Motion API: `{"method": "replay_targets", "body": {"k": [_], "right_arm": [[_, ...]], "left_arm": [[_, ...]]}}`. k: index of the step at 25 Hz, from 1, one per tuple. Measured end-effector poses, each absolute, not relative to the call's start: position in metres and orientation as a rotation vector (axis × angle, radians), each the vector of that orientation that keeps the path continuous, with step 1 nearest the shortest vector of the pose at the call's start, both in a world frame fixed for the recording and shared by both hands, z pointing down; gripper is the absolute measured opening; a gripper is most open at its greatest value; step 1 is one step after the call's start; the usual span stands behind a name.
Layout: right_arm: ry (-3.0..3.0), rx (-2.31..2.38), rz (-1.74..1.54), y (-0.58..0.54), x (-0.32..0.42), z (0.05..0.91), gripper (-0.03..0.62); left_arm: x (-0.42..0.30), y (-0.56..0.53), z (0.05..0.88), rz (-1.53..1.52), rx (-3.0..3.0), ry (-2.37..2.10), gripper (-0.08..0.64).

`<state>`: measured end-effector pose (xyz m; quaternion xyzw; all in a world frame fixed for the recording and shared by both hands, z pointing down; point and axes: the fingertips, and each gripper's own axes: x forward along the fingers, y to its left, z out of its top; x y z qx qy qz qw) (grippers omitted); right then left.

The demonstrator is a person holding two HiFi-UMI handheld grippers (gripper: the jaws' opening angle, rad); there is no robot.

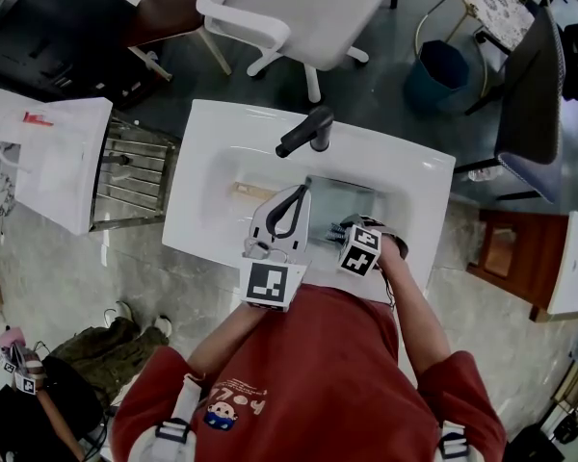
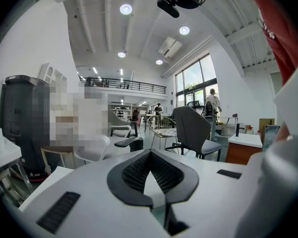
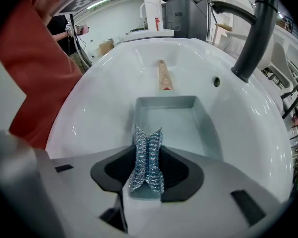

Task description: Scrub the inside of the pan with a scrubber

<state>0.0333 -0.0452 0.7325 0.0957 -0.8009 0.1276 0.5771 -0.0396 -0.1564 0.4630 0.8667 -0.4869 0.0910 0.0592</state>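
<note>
A rectangular grey pan (image 1: 354, 198) lies in the white sink (image 1: 217, 152), its wooden handle (image 1: 252, 192) pointing left. In the right gripper view the pan (image 3: 176, 120) sits just ahead of the jaws, with the handle (image 3: 163, 76) beyond it. My right gripper (image 3: 148, 155) is shut on a steel-wool scrubber (image 3: 147, 148) and hovers over the pan's near edge; the scrubber (image 1: 335, 229) also shows in the head view. My left gripper (image 1: 302, 193) hangs above the pan's left side, tilted up toward the room. Its jaws (image 2: 150, 155) meet at the tips, nothing between them.
A black faucet (image 1: 306, 133) arches over the sink's far rim and stands at the right as the faucet (image 3: 253, 33) in the right gripper view. A wire dish rack (image 1: 135, 171) is left of the sink. A white chair (image 1: 289, 8) stands behind it.
</note>
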Motion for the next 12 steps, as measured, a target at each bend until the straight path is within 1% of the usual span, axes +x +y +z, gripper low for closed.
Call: {"method": "replay_targets", "body": {"k": [12], "right_arm": [[-1.860,0.210,0.302,-0.0384,0.0293,0.7381,0.161]], "left_arm": [[-0.0351,-0.1571,0.4612,0.273,2.668,-1.454,0.014]]}}
